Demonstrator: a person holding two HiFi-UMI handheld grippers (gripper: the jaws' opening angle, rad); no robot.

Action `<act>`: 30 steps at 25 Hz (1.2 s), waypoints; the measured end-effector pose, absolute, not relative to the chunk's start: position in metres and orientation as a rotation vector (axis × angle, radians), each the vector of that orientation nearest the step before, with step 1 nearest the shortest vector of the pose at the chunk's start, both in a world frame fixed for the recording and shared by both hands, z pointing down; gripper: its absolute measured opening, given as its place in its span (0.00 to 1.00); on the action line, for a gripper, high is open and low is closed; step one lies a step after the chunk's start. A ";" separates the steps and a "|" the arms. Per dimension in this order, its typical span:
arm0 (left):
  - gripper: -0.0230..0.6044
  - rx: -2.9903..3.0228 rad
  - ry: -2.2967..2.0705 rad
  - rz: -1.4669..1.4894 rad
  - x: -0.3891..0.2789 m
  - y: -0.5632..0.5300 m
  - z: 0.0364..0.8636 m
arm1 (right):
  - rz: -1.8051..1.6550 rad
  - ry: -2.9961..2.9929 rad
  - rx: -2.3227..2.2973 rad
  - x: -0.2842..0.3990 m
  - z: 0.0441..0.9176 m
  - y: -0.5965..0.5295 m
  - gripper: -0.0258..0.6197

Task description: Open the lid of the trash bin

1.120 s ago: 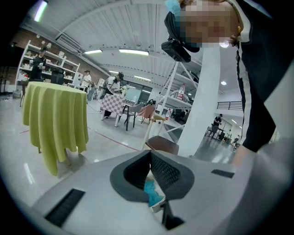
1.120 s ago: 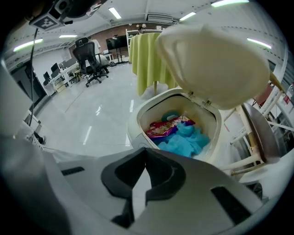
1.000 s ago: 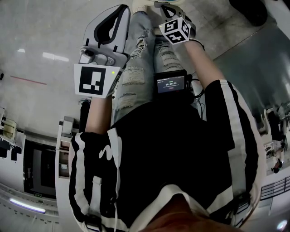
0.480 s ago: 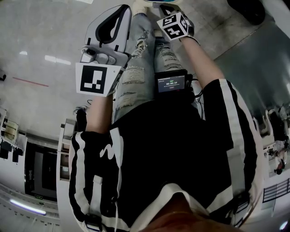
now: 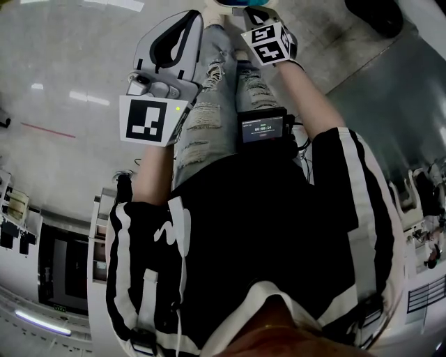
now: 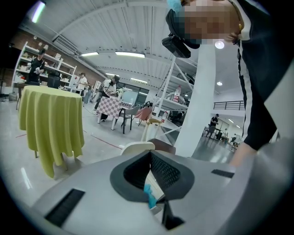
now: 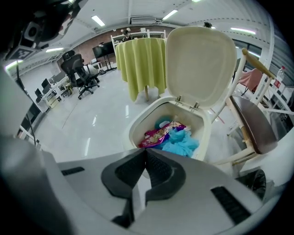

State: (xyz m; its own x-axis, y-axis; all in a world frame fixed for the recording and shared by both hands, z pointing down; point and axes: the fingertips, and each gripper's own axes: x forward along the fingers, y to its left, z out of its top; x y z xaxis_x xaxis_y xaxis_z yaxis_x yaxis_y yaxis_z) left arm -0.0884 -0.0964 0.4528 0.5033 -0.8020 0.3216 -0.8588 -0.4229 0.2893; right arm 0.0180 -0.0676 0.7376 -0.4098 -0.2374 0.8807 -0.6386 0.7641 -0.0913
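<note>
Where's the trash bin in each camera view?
Head view: the trash bin is at the top edge, mostly cut off.
Left gripper view: only a cream rounded edge above the jaws, probably its lid.
Right gripper view: trash bin at centre, lid raised.
Shared: the yellow-green draped table in both gripper views.

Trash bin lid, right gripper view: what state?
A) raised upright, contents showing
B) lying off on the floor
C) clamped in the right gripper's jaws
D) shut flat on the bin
A: the lid stands up on its hinges behind the trash bin, so a purple wrapper and blue crumpled material show inside; the right gripper is short of the bin, jaws together on nothing.
</note>
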 end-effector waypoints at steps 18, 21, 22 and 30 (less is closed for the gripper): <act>0.05 2.374 -1.352 0.187 -0.087 -0.099 0.427 | 0.530 -2.138 0.772 0.001 0.645 -0.091 0.05; 0.05 2.374 -1.356 0.191 -0.087 -0.099 0.421 | 0.516 -2.153 0.783 0.003 0.633 -0.094 0.05; 0.05 2.379 -1.354 0.189 -0.086 -0.099 0.419 | 0.511 -2.158 0.787 0.003 0.628 -0.095 0.05; 0.05 2.404 -1.349 0.182 -0.087 -0.101 0.397 | 0.490 -2.215 0.849 0.004 0.580 -0.109 0.05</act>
State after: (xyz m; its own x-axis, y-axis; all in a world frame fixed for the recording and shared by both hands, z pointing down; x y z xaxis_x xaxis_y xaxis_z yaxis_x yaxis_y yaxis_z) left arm -0.0874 -0.1010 0.3973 0.5314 -0.7955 0.2913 -0.8442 -0.4689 0.2596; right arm 0.0039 -0.1092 0.5801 -0.5369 -0.4284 0.7268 -0.6951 0.7128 -0.0933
